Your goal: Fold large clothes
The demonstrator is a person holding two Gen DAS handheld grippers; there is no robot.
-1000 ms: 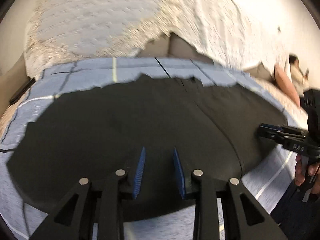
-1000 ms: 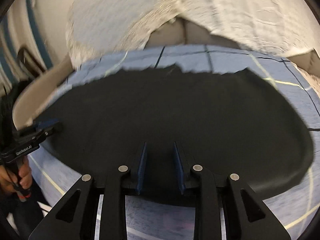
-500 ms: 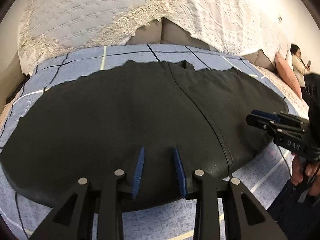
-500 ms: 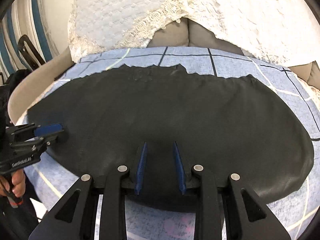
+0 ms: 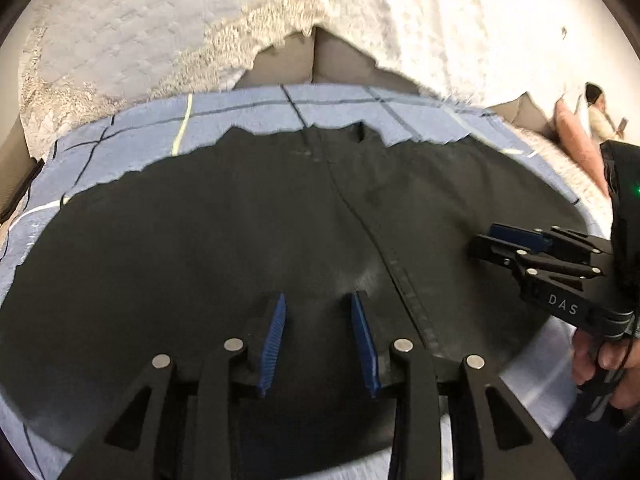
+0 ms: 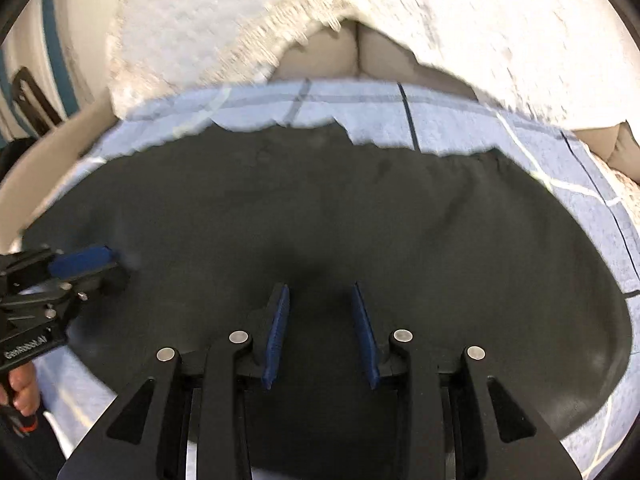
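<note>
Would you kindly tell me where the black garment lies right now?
The black garment lies spread flat on the blue checked sheet, below the white lace cover in both views.

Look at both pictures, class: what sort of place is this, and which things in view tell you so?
Most likely a living room at home. A sofa draped with a white lace throw stands behind; a black garment lies spread on a blue checked blanket; a person sits further along.

I count one black garment (image 5: 240, 240) ahead of my two grippers, left gripper (image 5: 318, 340) and right gripper (image 6: 320, 336), one checked blue sheet (image 5: 340, 100) and one lace cover (image 5: 160, 32).
</note>
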